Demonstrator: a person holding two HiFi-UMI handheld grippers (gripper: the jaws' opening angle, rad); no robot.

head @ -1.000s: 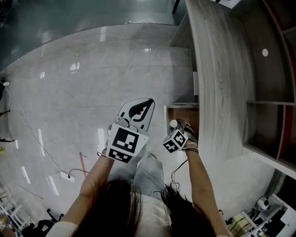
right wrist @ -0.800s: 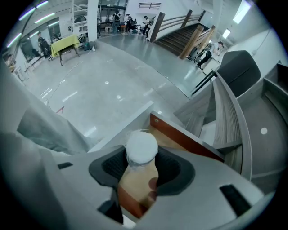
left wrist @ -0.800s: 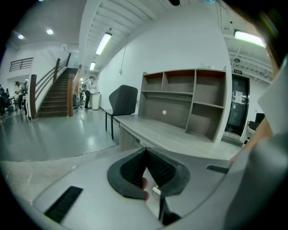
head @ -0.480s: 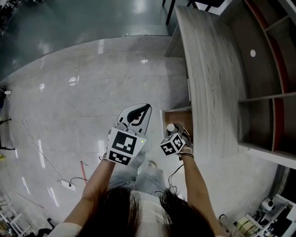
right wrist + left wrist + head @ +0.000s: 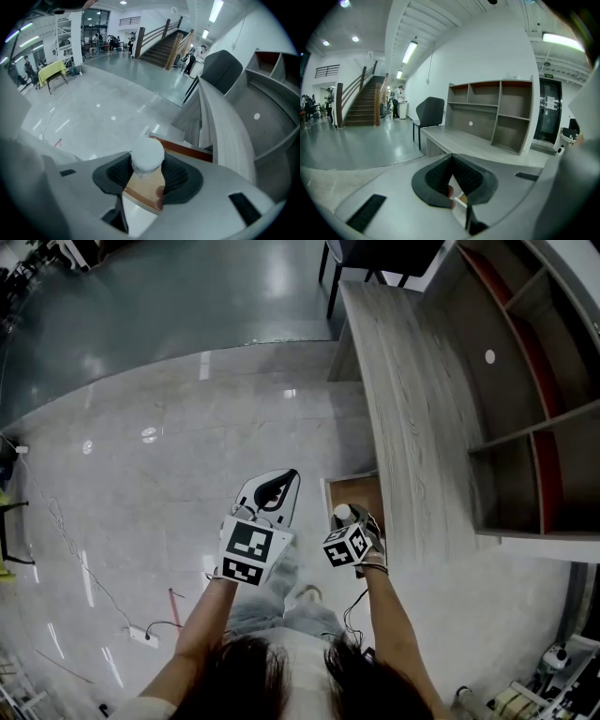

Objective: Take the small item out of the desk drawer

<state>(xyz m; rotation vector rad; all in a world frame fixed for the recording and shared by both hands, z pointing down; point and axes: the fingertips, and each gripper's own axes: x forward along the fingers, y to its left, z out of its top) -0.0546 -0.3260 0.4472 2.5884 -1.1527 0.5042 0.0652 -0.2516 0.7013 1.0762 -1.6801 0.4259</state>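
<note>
Pale glossy floor [image 5: 187, 427] fills most of the head view, with a long grey wood-grain bench [image 5: 412, 409] running away toward 1 o'clock.

At the bench's near edge, the small item [image 5: 147, 153] is a white, rounded thing, like a ball or a cap. It sits between the two ribbed pads of the right claw [image 5: 147, 163], which is closed on its sides. In the head view it shows as a white dot [image 5: 344, 513] at the claw's tip, over the near front corner of the open drawer [image 5: 361, 491]. The drawer's brown inside lies at 12 o'clock from it. Whether it is quite clear of the drawer I cannot tell, though it looks raised above the rim.

It seems light and smooth, so the risk is that a round shape rolls or squirts out of a pinch. The safest hold looks to be across its widest part, deep in the ribbing, with a moderate squeeze. How hard or soft it is I cannot judge.

At 9 o'clock from the right claw hangs the left claw [image 5: 286, 479], over bare floor. Its pads [image 5: 436, 180] are together at the tips with nothing between them.

Beyond the bench, at 2 o'clock, stands an empty shelf unit [image 5: 525, 381].
</note>
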